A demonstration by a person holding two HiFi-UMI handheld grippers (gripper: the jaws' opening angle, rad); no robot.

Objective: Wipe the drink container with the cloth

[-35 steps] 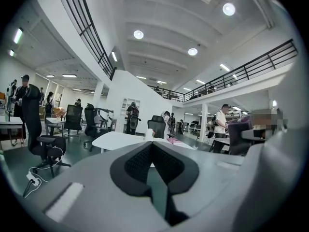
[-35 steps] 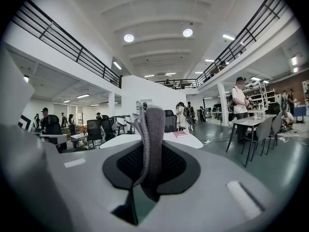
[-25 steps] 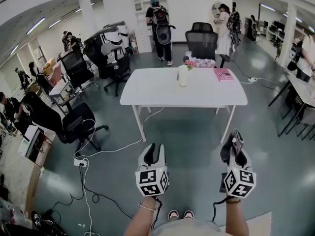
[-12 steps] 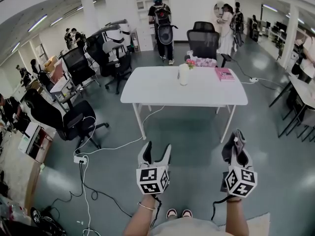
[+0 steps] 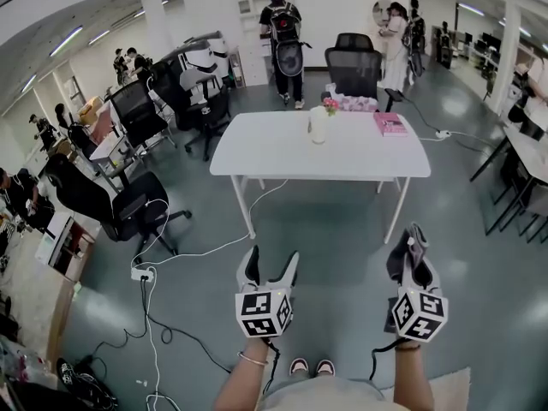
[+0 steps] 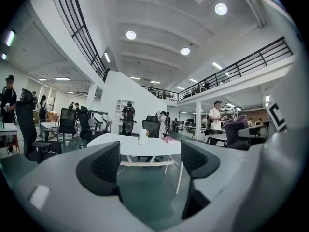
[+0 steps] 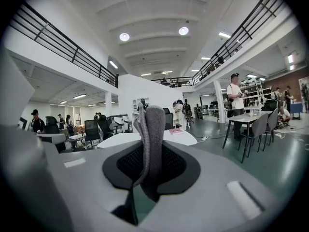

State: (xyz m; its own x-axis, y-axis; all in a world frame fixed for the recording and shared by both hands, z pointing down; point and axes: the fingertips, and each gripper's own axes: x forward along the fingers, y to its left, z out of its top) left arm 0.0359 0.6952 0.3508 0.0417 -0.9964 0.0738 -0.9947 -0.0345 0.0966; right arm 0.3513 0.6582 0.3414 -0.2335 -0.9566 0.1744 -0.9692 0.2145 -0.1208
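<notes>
While both grippers hang above the grey floor (image 5: 342,229), the white table (image 5: 274,163) stands well ahead of them, out in the middle of the room with a black office chair (image 5: 352,69) behind its far edge. Nothing on that table is touched by either tool.

Held level and aimed at the table, the left gripper (image 5: 271,260) has its two jaws spread wide. They have just been opening, and between the dark ribbed pads (image 6: 107,162) there is only open air, with the floor and table legs showing through the gap.

Tilted slightly downward, the right gripper (image 5: 411,247) has its jaws pressed together on the cloth (image 7: 150,138). That cloth is a grey, soft-looking fold pinched between the pads, and it stands up past the tips as a rounded hump.

Upright near the table's middle is the drink container (image 5: 318,129), white and tall, well apart from both grippers and from the cloth. A pink book (image 5: 390,125) lies flat to its right, near the table's far right corner.
</notes>
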